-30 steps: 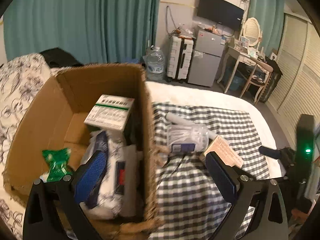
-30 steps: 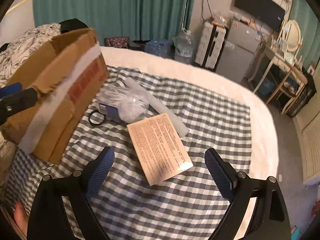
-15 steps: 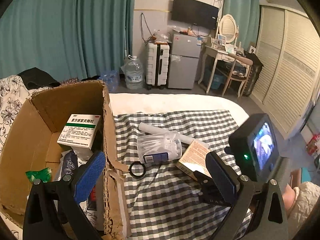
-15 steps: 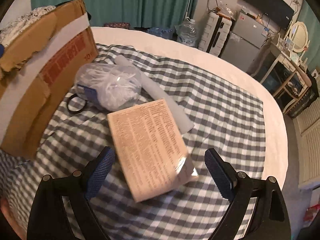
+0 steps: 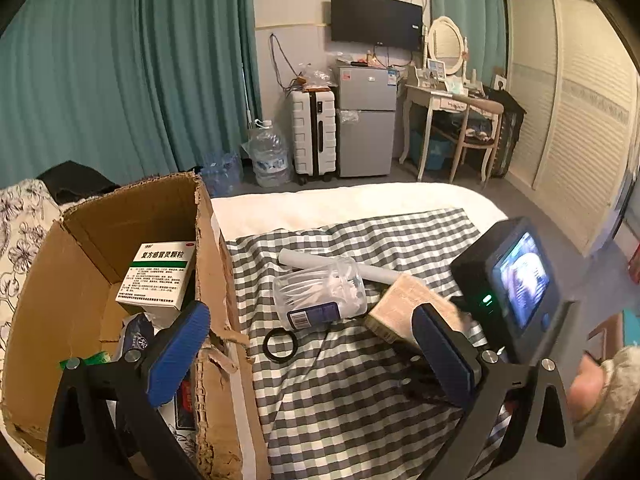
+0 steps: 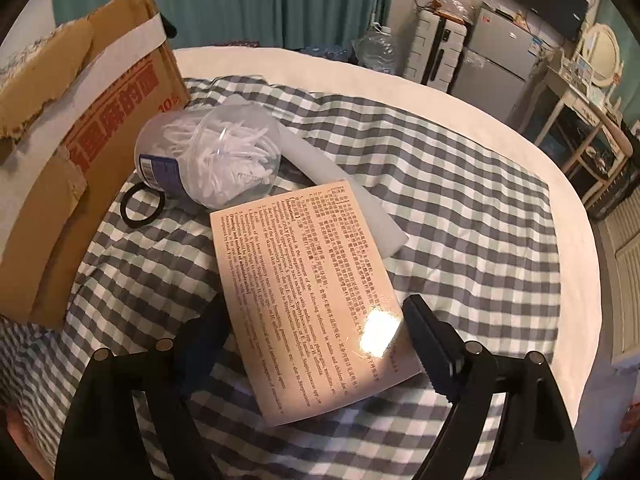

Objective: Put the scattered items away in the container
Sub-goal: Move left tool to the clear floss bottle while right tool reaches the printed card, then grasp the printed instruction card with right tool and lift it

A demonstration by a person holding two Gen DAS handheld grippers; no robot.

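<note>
A white bed (image 6: 460,92) carries a checked cloth (image 6: 460,184) and a cardboard box (image 6: 100,92).

Bedroom, dim warm light. Teal curtains (image 5: 120,80) along back wall, wall-mounted TV (image 5: 376,20) above small grey fridge (image 5: 366,120), white suitcase (image 5: 313,132) beside it. Water jug (image 5: 269,156) on floor. White vanity w/ oval mirror (image 5: 444,46) + chair. Louvred wardrobe doors (image 5: 580,120) at right.

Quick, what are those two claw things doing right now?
Left gripper: open, holding nothing.
Right gripper: jaws closing around the tan printed box, not gripping it yet.
</note>
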